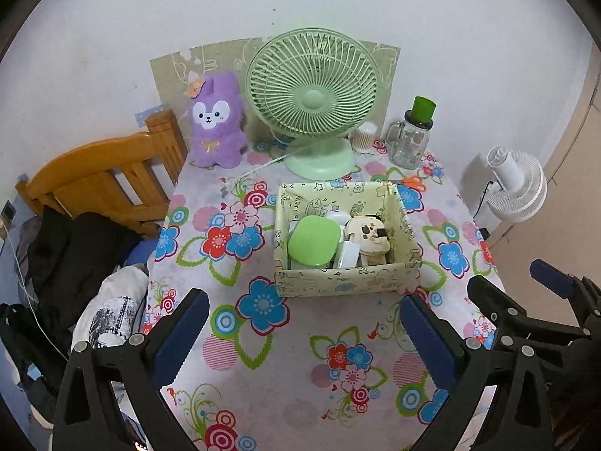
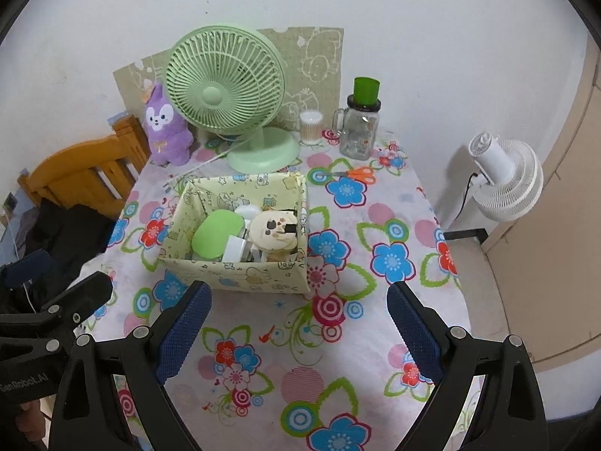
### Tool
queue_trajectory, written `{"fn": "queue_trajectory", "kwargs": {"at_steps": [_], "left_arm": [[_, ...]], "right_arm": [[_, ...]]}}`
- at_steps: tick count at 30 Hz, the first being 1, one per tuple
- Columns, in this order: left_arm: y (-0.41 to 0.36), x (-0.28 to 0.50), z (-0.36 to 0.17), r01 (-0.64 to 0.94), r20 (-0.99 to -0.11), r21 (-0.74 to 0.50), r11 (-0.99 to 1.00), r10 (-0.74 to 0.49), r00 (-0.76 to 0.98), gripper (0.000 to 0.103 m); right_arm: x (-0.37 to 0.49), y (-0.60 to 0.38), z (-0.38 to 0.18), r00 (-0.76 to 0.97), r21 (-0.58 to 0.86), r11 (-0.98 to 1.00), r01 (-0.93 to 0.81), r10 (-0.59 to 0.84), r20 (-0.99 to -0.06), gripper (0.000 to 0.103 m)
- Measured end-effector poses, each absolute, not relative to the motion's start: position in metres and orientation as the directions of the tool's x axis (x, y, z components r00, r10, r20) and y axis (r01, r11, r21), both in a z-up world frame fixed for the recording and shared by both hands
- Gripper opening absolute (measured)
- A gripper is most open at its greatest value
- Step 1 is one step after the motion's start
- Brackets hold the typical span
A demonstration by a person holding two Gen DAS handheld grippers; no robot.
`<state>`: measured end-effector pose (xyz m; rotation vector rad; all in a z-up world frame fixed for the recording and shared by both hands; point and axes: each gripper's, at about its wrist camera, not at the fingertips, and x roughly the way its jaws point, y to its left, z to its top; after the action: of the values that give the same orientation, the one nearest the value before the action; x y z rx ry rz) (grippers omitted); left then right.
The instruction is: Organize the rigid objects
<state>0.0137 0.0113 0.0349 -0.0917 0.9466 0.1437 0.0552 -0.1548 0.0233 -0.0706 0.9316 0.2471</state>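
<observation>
A pale yellow patterned box (image 1: 338, 282) (image 2: 240, 272) stands mid-table on the flowered cloth. Inside it lie a green rounded case (image 1: 313, 240) (image 2: 218, 235), a cream spotted round item (image 1: 370, 235) (image 2: 274, 231), a white charger block (image 1: 347, 255) (image 2: 233, 250) and another white piece. Orange-handled scissors (image 1: 413, 182) (image 2: 358, 174) lie on the cloth behind the box. My left gripper (image 1: 304, 319) hangs open in front of the box, empty. My right gripper (image 2: 300, 312) is open too, just before the box's front wall, empty.
At the back stand a green desk fan (image 1: 313, 101) (image 2: 225, 92), a purple plush (image 1: 216, 120) (image 2: 165, 127), a cotton-swab tub (image 2: 311, 126) and a glass jar mug with green lid (image 1: 411, 135) (image 2: 358, 124). A wooden chair (image 1: 97, 180) sits left, a white floor fan (image 2: 503, 180) right.
</observation>
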Motion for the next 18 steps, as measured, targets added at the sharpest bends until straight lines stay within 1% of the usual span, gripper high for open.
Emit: {"fn": "queue_trajectory", "kwargs": {"at_steps": [7, 15, 18], "left_arm": [[0.011, -0.007, 0.047, -0.197, -0.799, -0.004, 0.98, 0.115, 0.59, 0.103], [0.013, -0.017, 0.058, -0.194, -0.793, -0.016, 0.981, 0.106, 0.6, 0.103], [0.009, -0.018, 0.06, -0.19, -0.789, 0.008, 0.982, 0.123, 0.602, 0.103]], "right_arm": [[0.042, -0.157, 0.036, 0.58, 0.027, 0.966, -0.257, 0.176, -0.795, 0.096], [0.031, -0.165, 0.049, 0.598, 0.061, 0.968, -0.243, 0.199, -0.777, 0.096], [0.029, -0.167, 0.053, 0.603, 0.067, 0.969, -0.238, 0.202, -0.772, 0.096]]}}
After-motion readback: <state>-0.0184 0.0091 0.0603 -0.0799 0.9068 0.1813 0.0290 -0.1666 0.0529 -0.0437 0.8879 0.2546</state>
